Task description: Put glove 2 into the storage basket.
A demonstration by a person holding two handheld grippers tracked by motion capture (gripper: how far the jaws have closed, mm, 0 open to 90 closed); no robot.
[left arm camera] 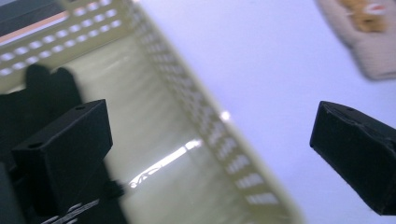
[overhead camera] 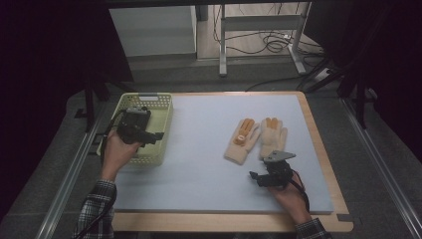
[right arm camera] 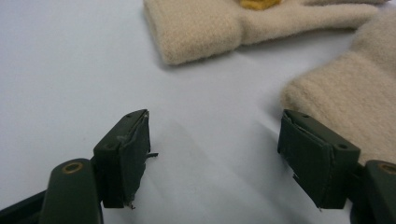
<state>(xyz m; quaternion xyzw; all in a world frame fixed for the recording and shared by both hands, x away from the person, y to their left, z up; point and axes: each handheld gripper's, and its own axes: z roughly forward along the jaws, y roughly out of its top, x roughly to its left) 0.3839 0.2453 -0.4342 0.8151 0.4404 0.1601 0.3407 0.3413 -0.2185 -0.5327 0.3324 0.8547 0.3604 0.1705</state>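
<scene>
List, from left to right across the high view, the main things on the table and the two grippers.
Left gripper over the basket → left glove → right glove with the right gripper just below it; these last two overlap in order.

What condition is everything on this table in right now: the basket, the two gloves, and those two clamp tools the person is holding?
Pale yellow perforated plastic basket: upright, nothing seen inside.
Left cream knitted glove with orange patches: lying flat on the blue mat, untouched.
Right cream knitted glove: flat beside it, untouched.
Left hand-held gripper: open, empty, over the basket.
Right hand-held gripper: open, empty, near the right glove's cuff.
</scene>
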